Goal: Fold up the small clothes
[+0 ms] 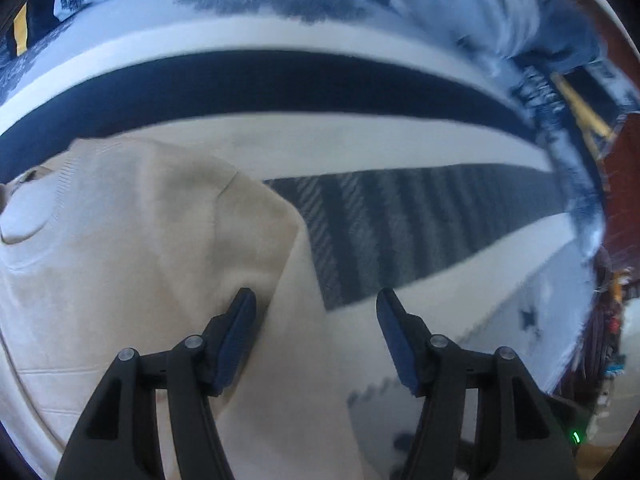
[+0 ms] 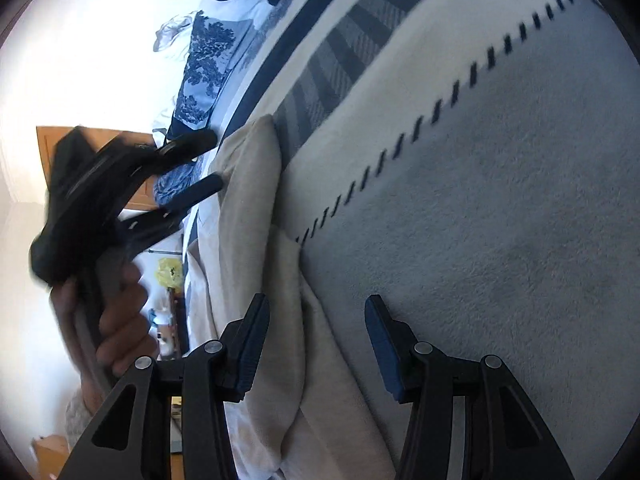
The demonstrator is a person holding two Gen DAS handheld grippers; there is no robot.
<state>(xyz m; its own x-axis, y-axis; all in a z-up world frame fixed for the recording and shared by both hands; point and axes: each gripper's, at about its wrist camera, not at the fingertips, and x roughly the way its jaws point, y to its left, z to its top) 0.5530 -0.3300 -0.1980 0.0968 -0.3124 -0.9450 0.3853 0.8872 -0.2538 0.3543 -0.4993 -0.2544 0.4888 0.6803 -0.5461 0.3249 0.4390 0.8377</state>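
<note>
A cream knit garment (image 1: pixel 132 240) lies on a striped blanket (image 1: pixel 400 236) on a bed, its neckline at the left and a folded edge running down the middle. My left gripper (image 1: pixel 316 300) is open just above it, the left finger over the cloth and the right finger over the blanket. In the right wrist view the same garment (image 2: pixel 248 208) lies as a long folded strip. My right gripper (image 2: pixel 316 308) is open over its near edge and holds nothing. The left gripper also shows in the right wrist view (image 2: pixel 212 160), held in a hand, open above the garment's far end.
The blanket has a dark blue band (image 1: pixel 280 80), a grey striped band and a white fleece part with dark stitching (image 2: pixel 460 92). Blue patterned pillows (image 2: pixel 208 60) lie at the bed's far end. A wooden door (image 2: pixel 52 140) and room clutter stand beyond the bed edge.
</note>
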